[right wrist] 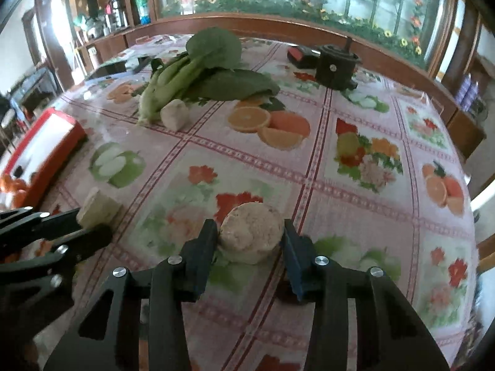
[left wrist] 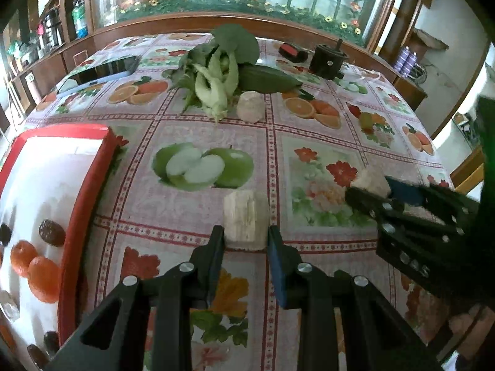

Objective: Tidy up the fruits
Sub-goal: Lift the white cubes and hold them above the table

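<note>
My left gripper [left wrist: 246, 241] is shut on a pale, fibrous block-shaped chunk [left wrist: 244, 219] that stands on the tablecloth; the same chunk [right wrist: 97, 205] shows at the left of the right wrist view, at that gripper's [right wrist: 92, 224] tips. My right gripper [right wrist: 250, 235] is shut on a round, pale, cut piece [right wrist: 250, 235], one pad on each side; that piece [left wrist: 371, 176] also shows at the right of the left wrist view. A red-rimmed white tray [left wrist: 102, 160] at the left holds oranges [left wrist: 34, 266] and dark dates [left wrist: 51, 232].
A third pale chunk [left wrist: 250, 106] lies beside leafy greens [left wrist: 216, 71] at mid-table. Further back stand a black cylindrical device [left wrist: 328, 60], a red-and-black item [left wrist: 292, 51] and a dark flat tablet [left wrist: 105, 69]. A wooden rail borders the table's far edge.
</note>
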